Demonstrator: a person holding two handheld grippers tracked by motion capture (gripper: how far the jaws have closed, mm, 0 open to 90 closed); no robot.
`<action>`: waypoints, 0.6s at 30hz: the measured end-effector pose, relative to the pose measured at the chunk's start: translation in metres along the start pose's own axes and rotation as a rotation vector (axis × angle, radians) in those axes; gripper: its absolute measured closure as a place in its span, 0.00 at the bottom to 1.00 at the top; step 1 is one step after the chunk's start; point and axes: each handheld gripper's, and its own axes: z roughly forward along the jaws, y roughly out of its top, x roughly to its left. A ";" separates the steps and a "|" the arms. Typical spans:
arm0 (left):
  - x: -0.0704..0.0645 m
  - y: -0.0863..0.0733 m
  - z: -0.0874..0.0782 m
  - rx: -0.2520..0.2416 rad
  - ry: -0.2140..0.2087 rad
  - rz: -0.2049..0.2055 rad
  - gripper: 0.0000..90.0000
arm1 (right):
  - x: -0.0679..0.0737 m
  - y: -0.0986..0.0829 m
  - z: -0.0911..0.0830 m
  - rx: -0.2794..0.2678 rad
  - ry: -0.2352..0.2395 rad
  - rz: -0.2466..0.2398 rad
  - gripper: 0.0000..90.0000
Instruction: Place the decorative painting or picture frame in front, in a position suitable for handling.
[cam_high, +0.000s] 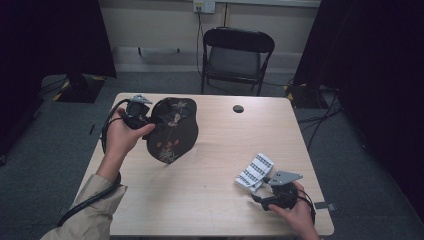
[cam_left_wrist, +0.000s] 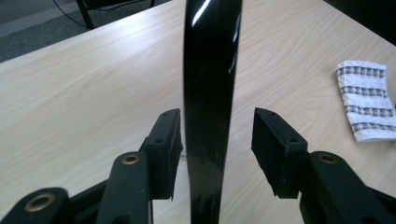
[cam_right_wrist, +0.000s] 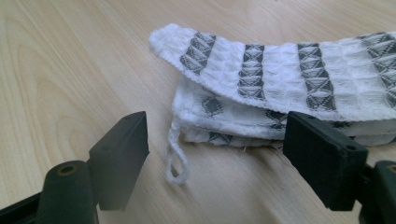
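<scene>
Right tool (cam_right_wrist: 215, 154) hangs open just short of the folded white cloth with grey patterned stripes (cam_right_wrist: 289, 88), its folded edge lying across the jaws; left tool (cam_left_wrist: 217, 149), open, straddles the glossy black plate (cam_left_wrist: 210, 93).

sleeve (cam_high: 95, 202): beige | jaws: black, brass-ringed screws | cables: black
</scene>
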 end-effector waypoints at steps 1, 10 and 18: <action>-0.001 0.006 0.000 0.004 0.009 0.010 0.61 | 0.000 0.000 0.000 0.002 0.000 0.001 0.25; -0.003 0.020 0.003 0.024 0.024 0.022 0.77 | 0.001 0.000 0.001 0.003 0.003 -0.005 0.25; -0.001 0.023 0.006 0.017 0.002 -0.002 0.86 | 0.001 0.001 0.001 0.005 0.007 -0.011 0.25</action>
